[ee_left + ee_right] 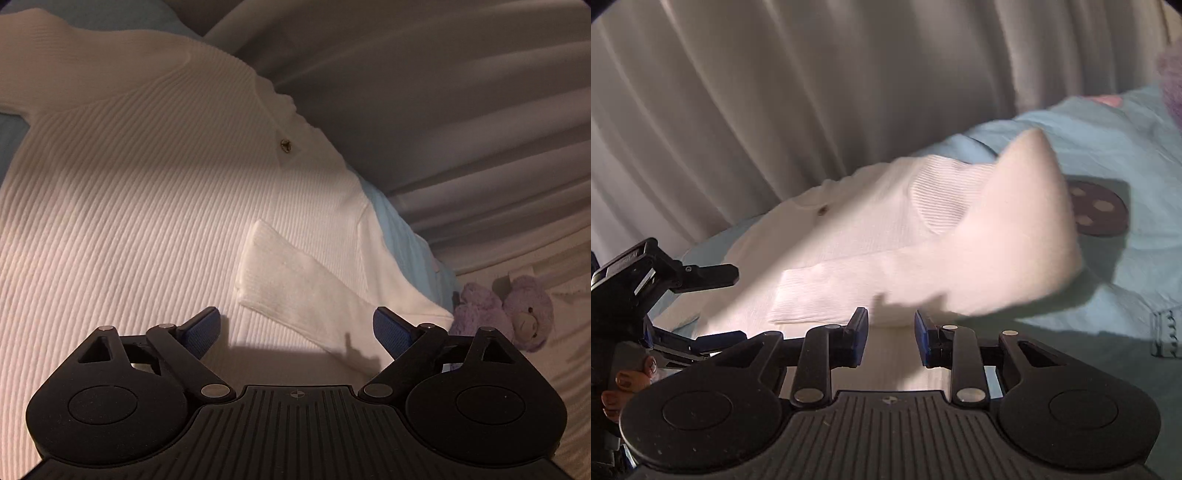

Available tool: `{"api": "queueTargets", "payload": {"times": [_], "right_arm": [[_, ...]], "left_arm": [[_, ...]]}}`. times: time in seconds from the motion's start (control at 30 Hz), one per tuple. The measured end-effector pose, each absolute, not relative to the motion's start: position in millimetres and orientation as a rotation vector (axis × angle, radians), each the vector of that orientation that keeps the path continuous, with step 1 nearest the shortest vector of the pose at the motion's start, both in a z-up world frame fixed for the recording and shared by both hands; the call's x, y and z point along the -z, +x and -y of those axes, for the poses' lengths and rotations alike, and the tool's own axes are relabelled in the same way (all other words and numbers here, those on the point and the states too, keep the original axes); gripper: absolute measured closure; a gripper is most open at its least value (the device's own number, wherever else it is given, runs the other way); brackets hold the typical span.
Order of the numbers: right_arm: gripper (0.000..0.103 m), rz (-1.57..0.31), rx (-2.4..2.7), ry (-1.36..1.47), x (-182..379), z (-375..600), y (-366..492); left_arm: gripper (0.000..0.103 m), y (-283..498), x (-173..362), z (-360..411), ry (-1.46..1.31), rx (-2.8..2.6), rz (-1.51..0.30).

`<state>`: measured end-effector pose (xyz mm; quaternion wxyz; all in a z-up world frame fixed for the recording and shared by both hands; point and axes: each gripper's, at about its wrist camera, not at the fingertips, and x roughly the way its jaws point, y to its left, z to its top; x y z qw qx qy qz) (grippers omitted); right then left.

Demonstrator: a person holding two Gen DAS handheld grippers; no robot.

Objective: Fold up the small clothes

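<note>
A white ribbed knit top (pixel 129 192) with a small dark button (pixel 284 144) lies spread on a light blue sheet (pixel 406 236). One sleeve (pixel 295 284) is folded in across its body. My left gripper (pixel 295 328) is open and empty, just above the top near the sleeve cuff. In the right wrist view the top (pixel 879 221) lies ahead with its folded sleeve (pixel 997 251) raised and blurred. My right gripper (pixel 891 332) is partly open over the top's near edge, holding nothing. The left gripper (pixel 713 306) shows at the left, open.
Grey curtains (pixel 443 92) hang behind the bed. A purple teddy bear (pixel 517 314) lies at the right on white bedding. A dark round patch with pale dots (pixel 1097 212) sits on the blue sheet (pixel 1126 155) to the right of the top.
</note>
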<state>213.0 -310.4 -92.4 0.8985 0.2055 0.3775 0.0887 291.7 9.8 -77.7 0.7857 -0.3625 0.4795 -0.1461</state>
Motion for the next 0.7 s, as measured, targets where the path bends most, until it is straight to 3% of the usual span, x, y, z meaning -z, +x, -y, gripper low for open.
{"api": "queueTargets", "payload": {"times": [0.17,0.23,0.37,0.4,0.43,0.5,0.7], "right_arm": [[0.076,-0.811,-0.119,0.475,102.4,320.0,207.4],[0.076,-0.813,-0.120,0.505,104.7,323.1,210.7],[0.076,-0.813,-0.117,0.533,102.0,323.1,207.2],[0.076,-0.813,-0.117,0.536,101.7,323.2,209.7],[0.076,-0.810,-0.116,0.533,101.0,323.3,212.2],[0.076,-0.808,-0.099,0.520,98.1,325.4,215.1],[0.075,-0.768,-0.074,0.539,84.6,344.6,221.0]], "left_arm": [[0.025,322.1,87.0,-3.6,-0.744,0.318,-1.044],[0.035,329.4,88.0,1.3,-0.715,0.339,-1.054],[0.063,334.9,93.3,10.2,-0.663,0.352,-1.047],[0.083,335.5,94.7,10.6,-0.661,0.351,-1.052],[0.092,337.6,96.9,10.8,-0.665,0.349,-1.065],[0.093,341.1,96.2,7.7,-0.670,0.357,-1.071],[0.094,336.8,39.4,-27.9,-0.466,0.286,-0.847]]}}
